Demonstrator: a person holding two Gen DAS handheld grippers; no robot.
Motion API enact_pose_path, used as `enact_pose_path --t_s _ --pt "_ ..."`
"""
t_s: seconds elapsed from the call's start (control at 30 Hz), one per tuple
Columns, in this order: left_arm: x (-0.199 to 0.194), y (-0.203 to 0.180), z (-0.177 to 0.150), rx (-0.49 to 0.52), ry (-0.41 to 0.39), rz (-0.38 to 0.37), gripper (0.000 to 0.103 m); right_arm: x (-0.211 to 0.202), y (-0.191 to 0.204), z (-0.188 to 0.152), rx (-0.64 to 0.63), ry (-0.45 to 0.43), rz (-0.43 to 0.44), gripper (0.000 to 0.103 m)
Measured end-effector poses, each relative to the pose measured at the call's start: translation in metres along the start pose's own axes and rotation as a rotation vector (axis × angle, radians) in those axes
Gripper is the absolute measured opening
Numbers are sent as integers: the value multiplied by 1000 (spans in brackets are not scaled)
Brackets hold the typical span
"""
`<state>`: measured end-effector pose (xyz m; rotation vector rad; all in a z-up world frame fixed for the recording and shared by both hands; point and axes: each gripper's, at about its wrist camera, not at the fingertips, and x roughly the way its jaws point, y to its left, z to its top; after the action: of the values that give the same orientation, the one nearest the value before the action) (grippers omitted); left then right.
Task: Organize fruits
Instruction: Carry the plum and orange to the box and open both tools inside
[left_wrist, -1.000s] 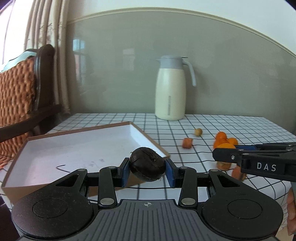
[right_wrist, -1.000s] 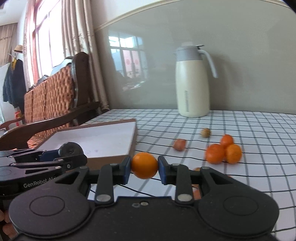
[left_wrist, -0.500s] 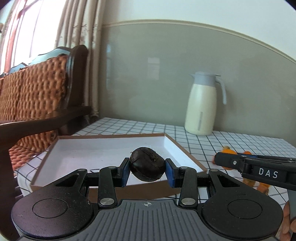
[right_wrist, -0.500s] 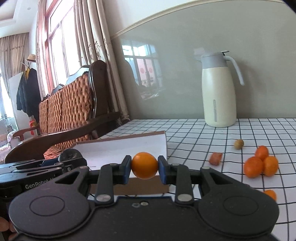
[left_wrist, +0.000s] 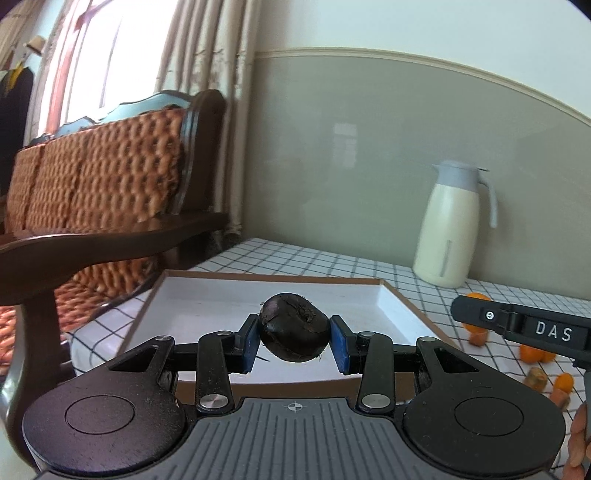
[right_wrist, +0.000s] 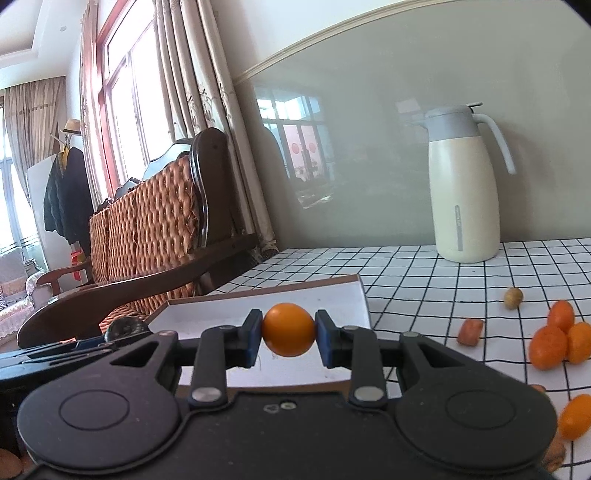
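While the left claw (left_wrist: 294, 336) is gripping a dark round fruit (left_wrist: 293, 327) above the white tray (left_wrist: 384, 299), the right claw (right_wrist: 288, 329) beside it is pinching a small orange (right_wrist: 288, 329) over the tray's near edge, with more fruits (right_wrist: 554, 338) lying on the checked tabletop (right_wrist: 461, 291).

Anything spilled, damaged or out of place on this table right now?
Nothing damaged or spilled. Small orange fruits and a brown nut-like one lie loose on the tablecloth, outside the tray, which looks empty. That fits an unfinished sort. Both tongs hold fruit: dark one left, orange right.
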<state>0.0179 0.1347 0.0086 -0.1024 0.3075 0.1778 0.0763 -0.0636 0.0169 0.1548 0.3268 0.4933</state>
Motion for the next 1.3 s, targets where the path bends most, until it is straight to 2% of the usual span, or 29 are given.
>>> enact_pose_path --t_s 0.73,1.17,1.23,1.3 --pt "24 52 3 -98 19 167 40 38 2 6 11 2 -49 23" --pt "52 56 -3 -119 82 202 40 65 -3 -3 14 72 -109 23" --pt "57 55 -5 -123 97 209 41 69 -4 -5 10 88 -123 26" --pt "65 53 -7 -108 123 215 41 72 -4 -6 -1 94 -147 43"
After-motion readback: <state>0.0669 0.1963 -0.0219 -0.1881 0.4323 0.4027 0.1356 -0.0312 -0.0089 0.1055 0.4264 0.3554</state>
